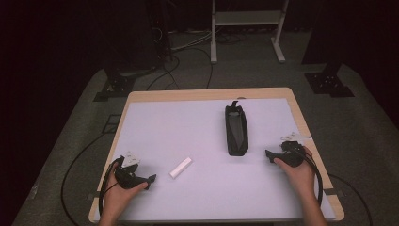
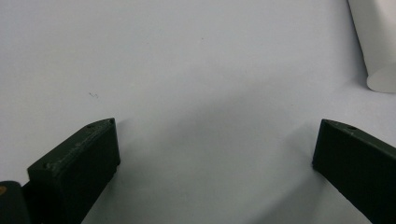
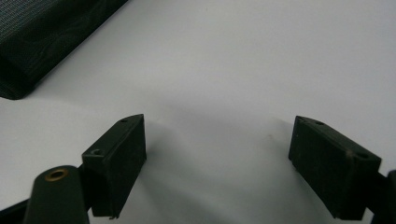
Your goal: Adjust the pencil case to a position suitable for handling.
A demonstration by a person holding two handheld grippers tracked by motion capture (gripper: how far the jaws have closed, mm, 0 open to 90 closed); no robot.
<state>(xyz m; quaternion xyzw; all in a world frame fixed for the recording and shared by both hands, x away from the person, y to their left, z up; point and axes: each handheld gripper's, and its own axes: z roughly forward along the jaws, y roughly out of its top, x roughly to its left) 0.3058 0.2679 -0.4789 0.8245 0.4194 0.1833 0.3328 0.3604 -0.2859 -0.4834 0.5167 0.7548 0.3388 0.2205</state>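
The left gripper [image 1: 151, 179] and right gripper [image 1: 267, 154] are resting spread and empty. The white cylinder [image 1: 180, 167] is lying just ahead of the left jaws; the black pouch [image 1: 235, 130] is lying just beyond the right. Approach the cylinder squarely across its width before closing.

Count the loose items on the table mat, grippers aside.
2. A white tube lies near the front, closer to the left gripper; a black pouch lies lengthwise right of centre, by the right gripper.
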